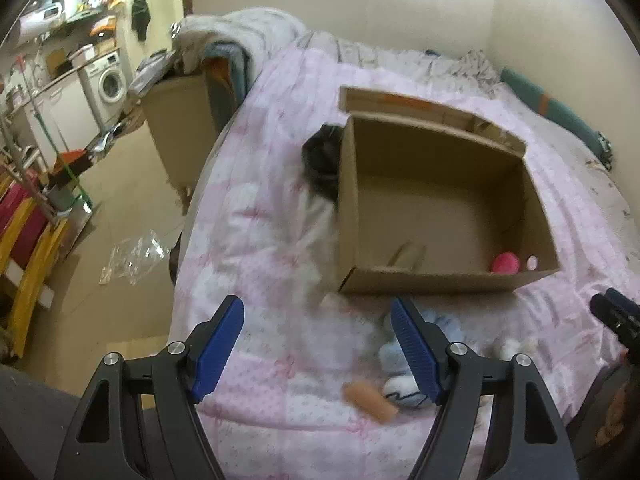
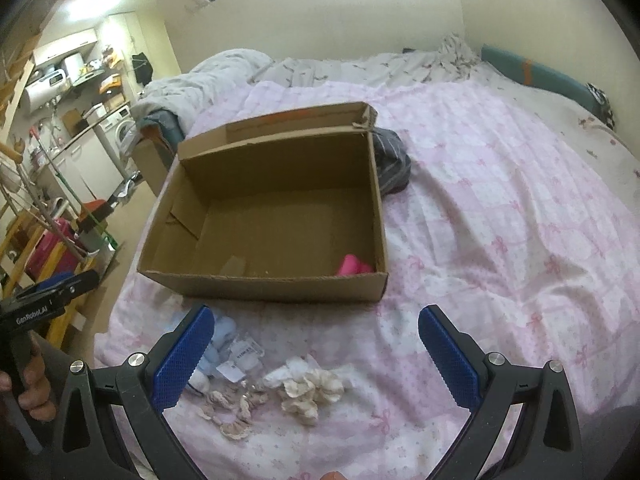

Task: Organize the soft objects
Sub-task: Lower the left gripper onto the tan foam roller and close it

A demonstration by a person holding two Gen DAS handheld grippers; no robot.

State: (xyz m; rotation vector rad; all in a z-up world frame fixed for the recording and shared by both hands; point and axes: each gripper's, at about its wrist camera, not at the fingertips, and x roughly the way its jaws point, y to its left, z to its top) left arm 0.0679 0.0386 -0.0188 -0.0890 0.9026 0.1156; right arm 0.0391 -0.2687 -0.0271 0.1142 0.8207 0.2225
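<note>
We hover over soft toys near the box (image 2: 264, 208).
Both hand-held grippers (image 1: 316, 348) (image 2: 314, 354) wide; we should centre on one scrunchie (image 2: 312, 390) before closing.

both black plastic two-finger grippers (image 1: 316, 346) (image 2: 316, 354) carry ribbed blue pads (image 2: 182, 364), silver round screws, and white "genrobot.ai" lettering.

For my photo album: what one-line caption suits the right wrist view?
Open right gripper hovers over cream scrunchies on a pink quilt, cardboard box holding a pink toy ahead.
</note>
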